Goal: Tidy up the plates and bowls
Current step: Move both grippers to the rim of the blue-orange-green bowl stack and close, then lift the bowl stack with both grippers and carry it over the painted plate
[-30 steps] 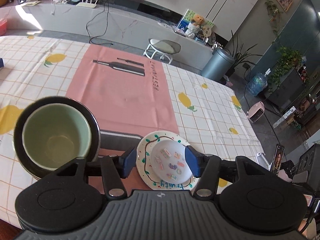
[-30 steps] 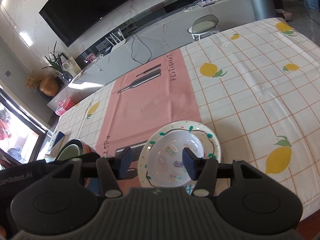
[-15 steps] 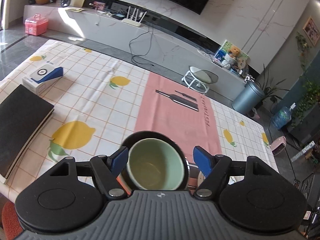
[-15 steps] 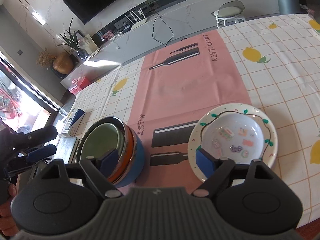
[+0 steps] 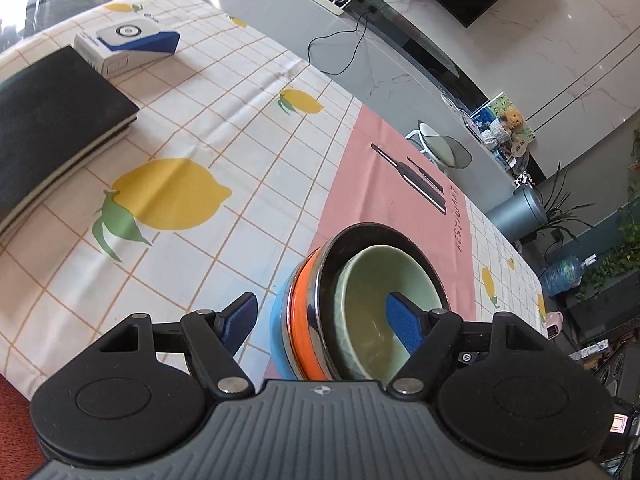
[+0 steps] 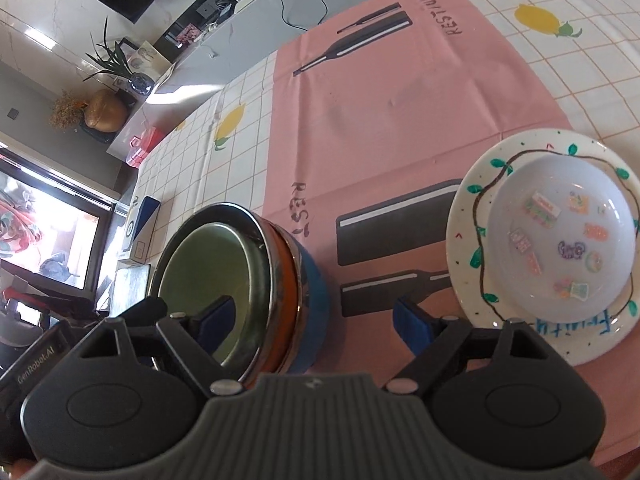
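On the worktop's near edge, bowls: we see a nested stack point(image 5: 360, 304) on the near left corner of the pink placemat point(image 6: 400, 92): a green bowl point(image 5: 380, 300) in a dark steel bowl point(image 5: 384, 236), over an orange one point(image 5: 302, 312) and a blue one point(image 6: 316, 280) at the bottom.
Plates: just to the right along the same near edge, a white hand-painted plate point(image 6: 464, 240) carries a pale sticker-dotted bowl point(image 6: 560, 240).
Left claw: our left claw point(image 5: 318, 316) is spread wide, one finger outside the stack's left side and the other hanging over the green bowl's hollow; it holds nothing, and we cannot tell if it touches the rim.
Right claw: our right claw point(image 6: 312, 316) is likewise wide, straddling the stack's right wall, one finger over the green bowl and one over the placemat, gripping nothing.
Done so far: we judge the four bowls already gathered into one nest, and the pale bowl set on its plate.
Left to do: we judge the plate group is well apart from the stack and not yet joined; the stack looks like the next thing to be gripped and moved.
Elsewhere: a black notebook point(image 5: 48, 120) and a white-and-blue box point(image 5: 128, 44) lie toward the far left corner, away from the dishes.
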A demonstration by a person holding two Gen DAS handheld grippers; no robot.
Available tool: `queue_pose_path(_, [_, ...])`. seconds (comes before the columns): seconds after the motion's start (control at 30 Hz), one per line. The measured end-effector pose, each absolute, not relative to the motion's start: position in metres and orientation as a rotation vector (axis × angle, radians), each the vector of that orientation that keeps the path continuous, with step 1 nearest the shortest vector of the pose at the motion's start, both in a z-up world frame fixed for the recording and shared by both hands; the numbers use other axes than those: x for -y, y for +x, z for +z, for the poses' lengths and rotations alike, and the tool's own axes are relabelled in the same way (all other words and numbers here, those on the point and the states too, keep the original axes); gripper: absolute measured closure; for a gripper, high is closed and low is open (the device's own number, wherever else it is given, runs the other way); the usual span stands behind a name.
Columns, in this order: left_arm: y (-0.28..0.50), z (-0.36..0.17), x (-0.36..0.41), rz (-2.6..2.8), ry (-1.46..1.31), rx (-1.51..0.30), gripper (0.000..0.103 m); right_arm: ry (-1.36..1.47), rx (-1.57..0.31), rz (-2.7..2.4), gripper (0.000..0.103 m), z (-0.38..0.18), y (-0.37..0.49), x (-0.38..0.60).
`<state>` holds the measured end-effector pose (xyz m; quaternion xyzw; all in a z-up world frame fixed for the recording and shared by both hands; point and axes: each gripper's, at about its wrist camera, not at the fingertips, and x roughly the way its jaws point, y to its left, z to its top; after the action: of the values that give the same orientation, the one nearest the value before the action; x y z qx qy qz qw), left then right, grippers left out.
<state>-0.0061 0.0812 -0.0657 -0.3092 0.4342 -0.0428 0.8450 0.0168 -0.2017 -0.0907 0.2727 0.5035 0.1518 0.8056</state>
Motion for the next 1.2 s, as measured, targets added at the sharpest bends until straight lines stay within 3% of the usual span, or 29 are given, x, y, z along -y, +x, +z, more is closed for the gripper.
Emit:
queue_pose_path(0.47, [0.004, -0.097, -0.081, -0.073, -0.771, -0.958, 0.029, 0.678, -1.11, 0.351, 0.036, -0.118, 0.035, 0.192])
queue_pose_path(0.6, [0.004, -0.099, -0.081, -0.071, -0.773, -0.966, 0.041, 0.726, -1.109, 0.38, 0.044, -0.122, 0.036, 0.193])
queue_pose_path(0.7, [0.004, -0.099, -0.083, -0.065, -0.78, -0.971, 0.044, 0.745, -1.097, 0.398, 0.05, -0.121, 0.035, 0.193])
queue_pose_path(1.2, [0.008, -0.097, -0.079, -0.043, -0.756, -0.995, 0.048, 0.736, -1.093, 0.371, 0.053, -0.12, 0.034, 0.191])
